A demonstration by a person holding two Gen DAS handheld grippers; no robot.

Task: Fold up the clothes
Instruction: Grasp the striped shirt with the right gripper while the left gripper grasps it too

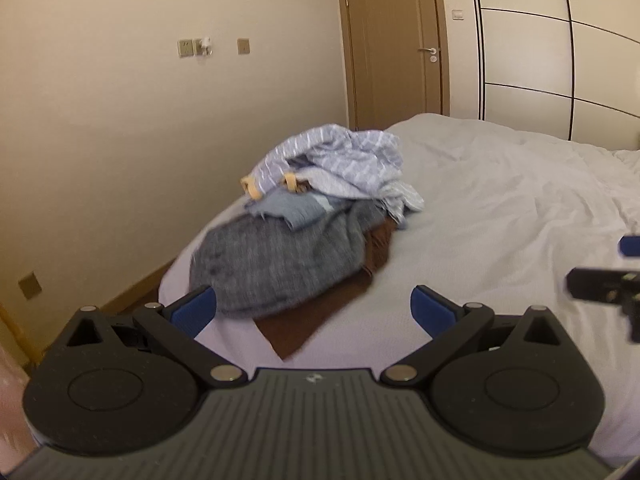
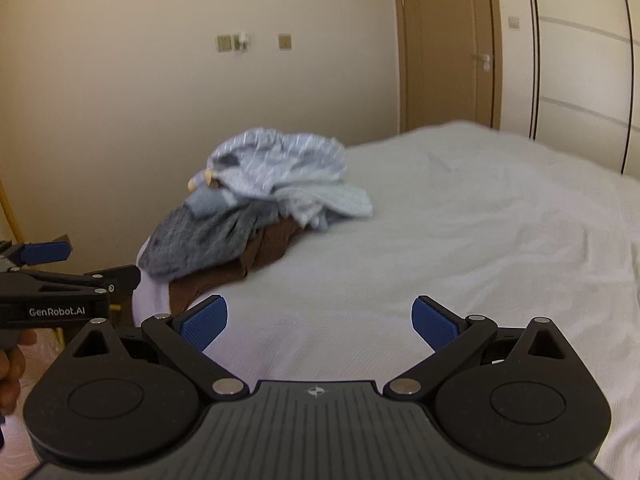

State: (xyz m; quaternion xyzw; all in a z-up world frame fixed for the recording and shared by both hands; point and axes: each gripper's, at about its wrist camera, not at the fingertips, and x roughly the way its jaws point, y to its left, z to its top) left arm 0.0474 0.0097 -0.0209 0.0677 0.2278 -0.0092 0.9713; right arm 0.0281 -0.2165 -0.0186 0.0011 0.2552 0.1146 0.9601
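Observation:
A heap of clothes (image 1: 304,220) lies on the near-left corner of a white bed (image 1: 500,208). A dark grey knit garment (image 1: 272,264) is in front, a brown garment (image 1: 316,320) sits under it, and a blue-and-white striped shirt (image 1: 340,156) is on top. My left gripper (image 1: 314,310) hangs open just short of the grey knit, nothing between its blue pads. In the right wrist view the heap (image 2: 260,204) sits further off to the left, and my right gripper (image 2: 320,320) is open over bare sheet (image 2: 460,240). The right gripper's tip (image 1: 624,246) shows at the left view's right edge.
A beige wall (image 1: 140,120) with sockets runs along the bed's left side, leaving a narrow strip of floor. A brown door (image 1: 392,40) and white wardrobe panels (image 1: 540,60) stand behind the bed. The left gripper's body (image 2: 56,292) and a hand (image 2: 10,368) appear at the left of the right view.

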